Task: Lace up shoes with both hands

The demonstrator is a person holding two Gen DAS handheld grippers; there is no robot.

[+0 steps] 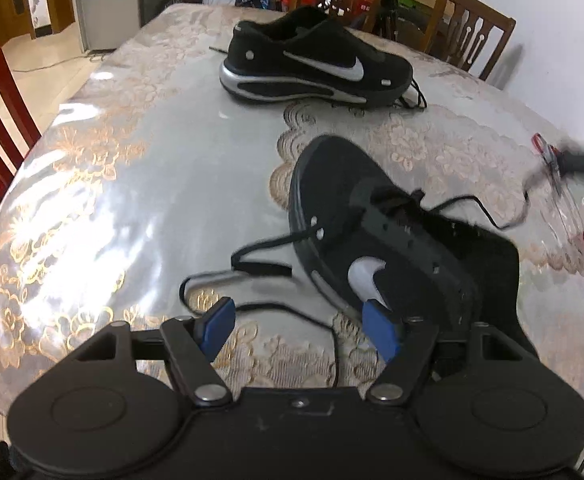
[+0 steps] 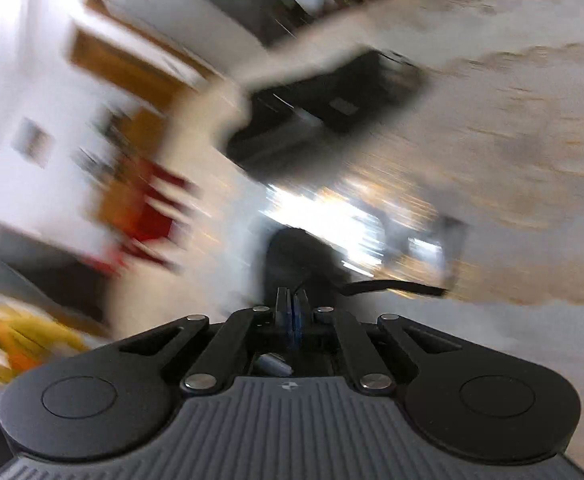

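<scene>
The near black sneaker with a white swoosh (image 1: 376, 236) lies tipped on its side toward the near right edge of the round table under a glossy floral-patterned cover (image 1: 131, 184), its eyelet rows turned up toward the person, which I judge is meant to make the holes easy to reach. Its black shoelace (image 1: 251, 248) is only partly threaded: one end loops loosely across the cover to the shoe's left, and another strand trails off to the right. The left gripper (image 1: 304, 330) hangs low over the near edge with its blue pads (image 1: 217, 326) spread wide and nothing between them, one pad just beside the loose loop and the other close against the shoe's side, seemingly ready to take either the lace or the shoe. The right gripper (image 2: 292, 312) shows its pads pressed together; a thin dark strand rises at their tips, probably the lace, but heavy motion blur makes it impossible to confirm. The second matching black sneaker (image 1: 316, 64) stands upright near the far edge, well apart, its lace lying loose beside it. Red-handled scissors (image 1: 548, 156) rest at the right edge
</scene>
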